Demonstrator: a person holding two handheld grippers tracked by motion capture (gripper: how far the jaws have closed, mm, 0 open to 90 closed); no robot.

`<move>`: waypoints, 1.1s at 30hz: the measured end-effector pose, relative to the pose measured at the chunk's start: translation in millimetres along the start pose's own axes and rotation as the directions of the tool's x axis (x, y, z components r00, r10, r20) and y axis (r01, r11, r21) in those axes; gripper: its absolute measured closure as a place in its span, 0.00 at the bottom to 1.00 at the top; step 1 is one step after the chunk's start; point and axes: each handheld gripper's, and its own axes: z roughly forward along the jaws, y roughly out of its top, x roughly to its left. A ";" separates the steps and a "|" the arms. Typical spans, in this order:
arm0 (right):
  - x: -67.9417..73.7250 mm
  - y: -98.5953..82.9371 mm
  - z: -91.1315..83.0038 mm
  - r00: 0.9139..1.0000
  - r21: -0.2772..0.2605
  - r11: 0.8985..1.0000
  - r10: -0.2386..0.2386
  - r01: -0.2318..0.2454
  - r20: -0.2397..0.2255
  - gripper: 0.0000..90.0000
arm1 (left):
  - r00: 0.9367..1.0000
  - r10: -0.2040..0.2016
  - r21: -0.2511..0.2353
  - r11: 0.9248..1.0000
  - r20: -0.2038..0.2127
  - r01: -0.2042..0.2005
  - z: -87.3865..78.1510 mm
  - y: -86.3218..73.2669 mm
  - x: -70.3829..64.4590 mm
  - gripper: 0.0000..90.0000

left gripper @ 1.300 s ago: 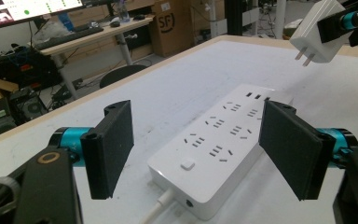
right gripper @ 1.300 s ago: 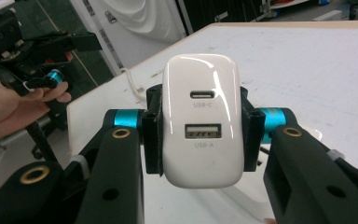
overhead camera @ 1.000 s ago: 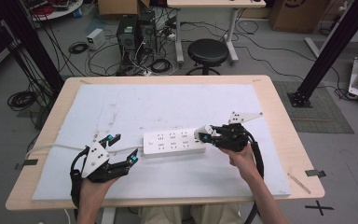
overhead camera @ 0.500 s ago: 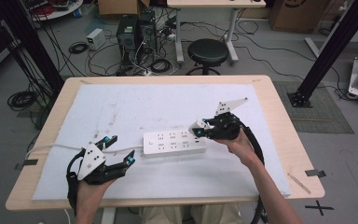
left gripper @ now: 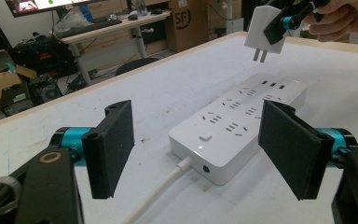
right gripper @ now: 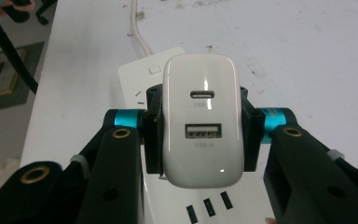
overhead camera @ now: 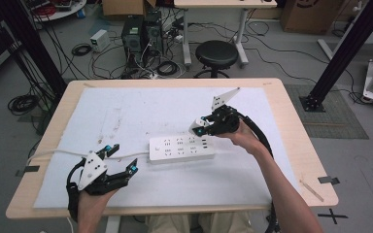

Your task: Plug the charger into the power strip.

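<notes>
Between the jaws of the right gripper sits a white USB charger, clamped on its two long sides, with its port face turned toward that gripper's camera: a small oval port above and a wider rectangular one below. In the left gripper view the same charger hangs in the air with its two metal prongs pointing down, clear above the far end of the white power strip and not touching it. Directly beneath the right gripper, in its own view, lies the power strip, with three narrow slots showing just under the charger and the strip's white cord running away ahead of the jaws.

In the high view the right gripper hovers over the right end of the strip, with the person's hand behind it.

The left gripper is spread wide and grips nothing; its two black pads stand well apart, one to each side of the near end of the strip, touching neither it nor the cord. Ahead of it, the strip's end shows a small square button and a round socket where the cord enters. From above, the left gripper rests low near the table's front edge, just beside the strip's left end.
</notes>
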 end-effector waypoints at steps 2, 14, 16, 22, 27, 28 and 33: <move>-3.2 5.2 3.6 1.000 0.037 0.999 -0.031 0.031 0.000 0.70 | 1.000 0.001 0.006 1.000 -0.003 -0.001 -2.4 -1.2 1.1 0.30; -10.3 25.1 26.4 0.989 0.188 0.971 -0.146 0.150 -0.033 0.70 | 1.000 -0.012 0.011 1.000 -0.021 0.013 -9.9 -6.0 4.4 0.30; -10.5 25.8 28.5 0.987 0.196 0.967 -0.156 0.161 -0.039 0.70 | 1.000 -0.015 0.014 1.000 -0.021 0.015 -10.6 -6.9 4.7 0.30; -11.2 28.0 36.8 0.977 0.281 0.935 -0.207 0.215 -0.057 0.70 | 1.000 -0.014 0.017 1.000 -0.022 0.014 -10.9 -7.5 5.0 0.30; -14.7 24.4 39.0 0.976 0.291 0.932 -0.203 0.217 -0.078 0.70 | 1.000 -0.017 0.021 1.000 -0.024 0.018 -10.6 -8.5 4.5 0.30; -15.2 22.5 41.0 0.972 0.306 0.923 -0.217 0.235 -0.091 0.70 | 1.000 -0.017 0.025 1.000 -0.023 0.017 -10.0 -9.0 4.2 0.30; -15.3 21.8 41.4 0.970 0.304 0.922 -0.217 0.239 -0.105 0.70 | 1.000 -0.017 0.028 0.999 -0.022 0.018 -9.6 -9.4 3.6 0.30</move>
